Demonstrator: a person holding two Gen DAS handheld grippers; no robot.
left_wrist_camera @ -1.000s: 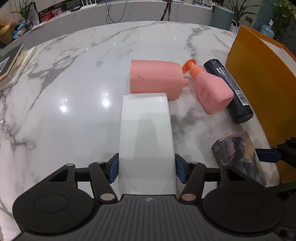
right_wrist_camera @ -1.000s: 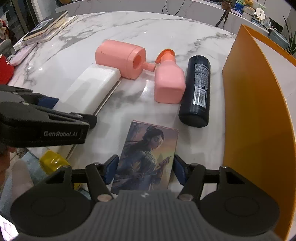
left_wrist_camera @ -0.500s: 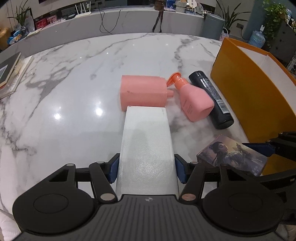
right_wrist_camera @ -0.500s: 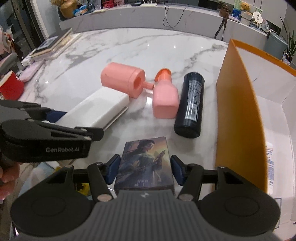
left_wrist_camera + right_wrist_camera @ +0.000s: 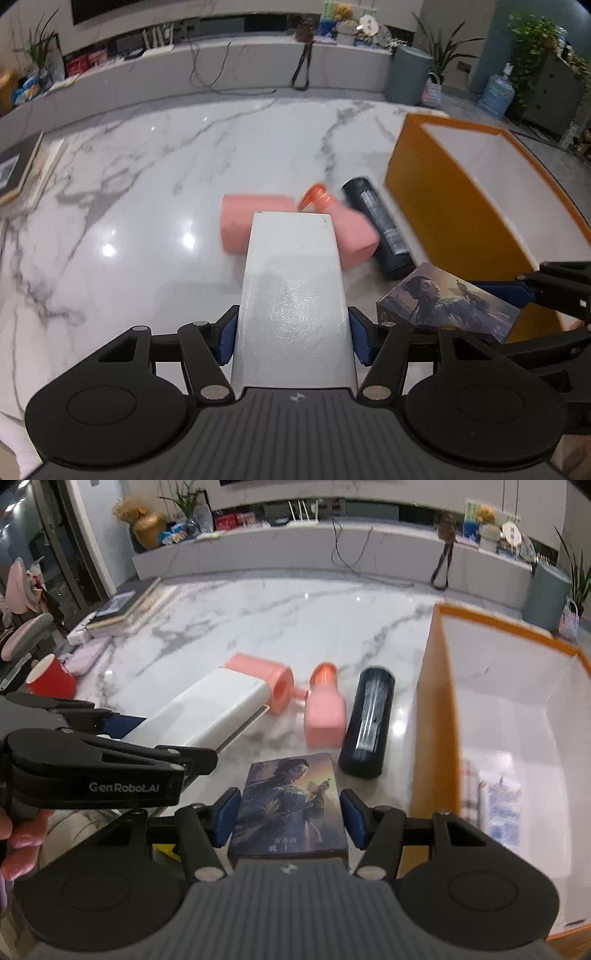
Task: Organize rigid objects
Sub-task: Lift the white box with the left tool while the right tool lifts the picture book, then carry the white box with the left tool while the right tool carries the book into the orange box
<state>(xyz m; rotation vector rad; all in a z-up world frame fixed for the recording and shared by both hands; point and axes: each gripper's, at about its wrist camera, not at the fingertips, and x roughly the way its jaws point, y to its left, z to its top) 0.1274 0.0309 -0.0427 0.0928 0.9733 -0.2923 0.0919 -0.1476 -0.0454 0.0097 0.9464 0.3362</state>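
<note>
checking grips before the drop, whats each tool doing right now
left tool: closed on the white box
right tool: closed on the picture box

You have one white box (image 5: pixel 293 295), one illustrated card box (image 5: pixel 291 805), two pink containers (image 5: pixel 264 681) (image 5: pixel 324 716), one black bottle (image 5: pixel 367 722), one orange bin (image 5: pixel 436 709) and one red cup (image 5: pixel 51 679).

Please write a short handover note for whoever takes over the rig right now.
Left gripper: shut on the white box, lifted off the marble table.
Right gripper: shut on the illustrated box, also lifted.
On the table: pink cylinder, pink pump bottle, black bottle.
Orange bin: something already lies inside.
Left: bin both held boxes, then those three.
</note>
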